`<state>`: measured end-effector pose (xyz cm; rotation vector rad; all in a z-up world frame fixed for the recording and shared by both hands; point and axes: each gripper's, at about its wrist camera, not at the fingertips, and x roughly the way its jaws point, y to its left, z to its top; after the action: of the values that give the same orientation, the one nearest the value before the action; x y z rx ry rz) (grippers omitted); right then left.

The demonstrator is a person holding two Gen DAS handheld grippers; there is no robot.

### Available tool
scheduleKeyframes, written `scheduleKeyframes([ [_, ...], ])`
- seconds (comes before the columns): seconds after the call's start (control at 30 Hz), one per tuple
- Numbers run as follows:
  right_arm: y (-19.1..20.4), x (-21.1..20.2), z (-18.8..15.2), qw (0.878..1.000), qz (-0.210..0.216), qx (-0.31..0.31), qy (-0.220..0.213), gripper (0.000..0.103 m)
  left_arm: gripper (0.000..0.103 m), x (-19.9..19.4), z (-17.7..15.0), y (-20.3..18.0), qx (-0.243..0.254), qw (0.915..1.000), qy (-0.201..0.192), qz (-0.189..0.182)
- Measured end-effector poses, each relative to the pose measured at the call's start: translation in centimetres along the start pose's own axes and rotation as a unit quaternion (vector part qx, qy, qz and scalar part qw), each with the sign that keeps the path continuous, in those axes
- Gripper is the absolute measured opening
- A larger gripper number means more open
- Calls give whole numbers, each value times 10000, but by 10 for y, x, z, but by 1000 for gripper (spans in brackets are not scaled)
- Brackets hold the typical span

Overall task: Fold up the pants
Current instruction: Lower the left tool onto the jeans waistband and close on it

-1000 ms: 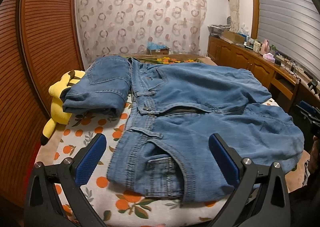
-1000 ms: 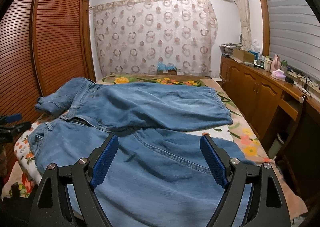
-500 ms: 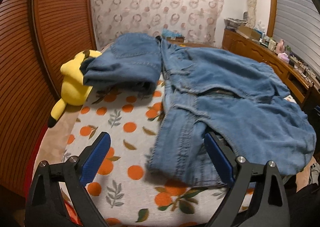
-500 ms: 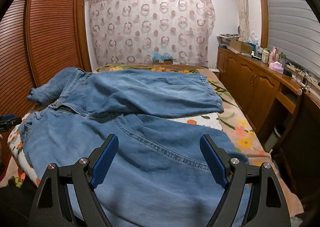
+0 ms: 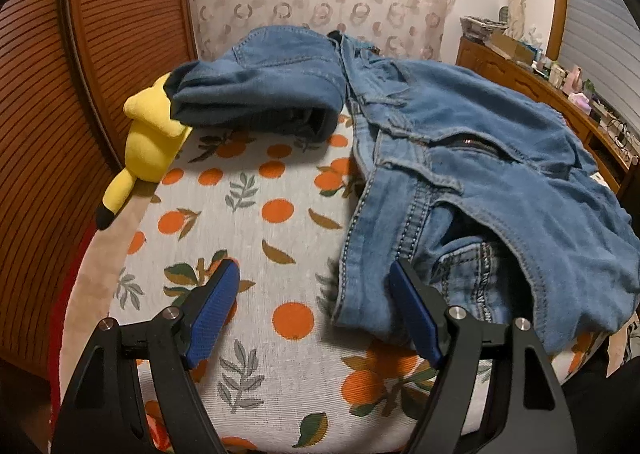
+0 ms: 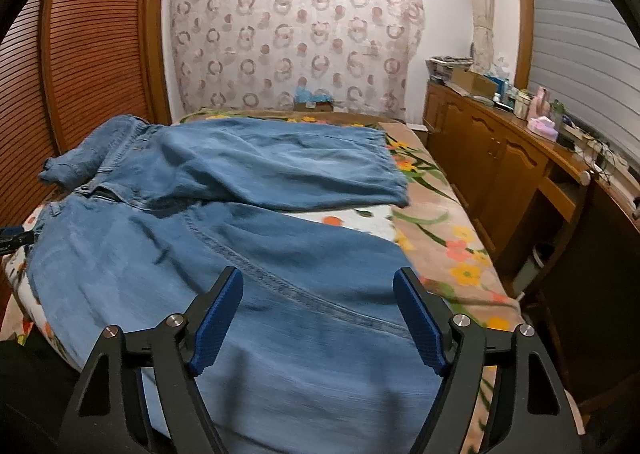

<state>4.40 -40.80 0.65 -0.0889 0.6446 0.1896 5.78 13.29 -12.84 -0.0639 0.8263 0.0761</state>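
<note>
Left view only: yellow plush (image 5: pixel 146 145) beside jeans (image 5: pixel 460 181) waistband, on orange-print sheet (image 5: pixel 256 221).
Right view only: both legs spread down the bed (image 6: pixel 452 238).
Left gripper (image 5: pixel 314 304): closing, waistband corner between pads, ungripped; dropped nearer since before.
Right gripper (image 6: pixel 318 312): wide, narrowing above leg.

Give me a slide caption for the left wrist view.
Closing left gripper straddles the waistband corner of blue denim jeans on an orange-print bedsheet.

pants (image 5: pixel 472 157): matt denim | bedsheet (image 5: pixel 256 213): woven printed cloth | wardrobe (image 5: pixel 48 93): slatted wood

Plush toy (image 5: pixel 150 141) half under jeans (image 5: pixel 460 157)
</note>
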Motion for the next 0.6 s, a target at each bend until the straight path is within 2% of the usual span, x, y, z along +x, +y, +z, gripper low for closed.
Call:
scheduleKeyframes([
  [0.23, -18, 9, 0, 9993, -134, 231, 254, 69, 78, 2, -3, 5, -90, 9999, -20, -105],
  [0.43, -26, 20, -1, 9973, -220, 430, 560, 67, 78, 2, -4, 7, -123, 9997, -52, -188],
  [0.6, -27, 24, 13, 9964, -178, 542, 625, 67, 63, -2, -6, 3, -101, 9993, -90, -348],
])
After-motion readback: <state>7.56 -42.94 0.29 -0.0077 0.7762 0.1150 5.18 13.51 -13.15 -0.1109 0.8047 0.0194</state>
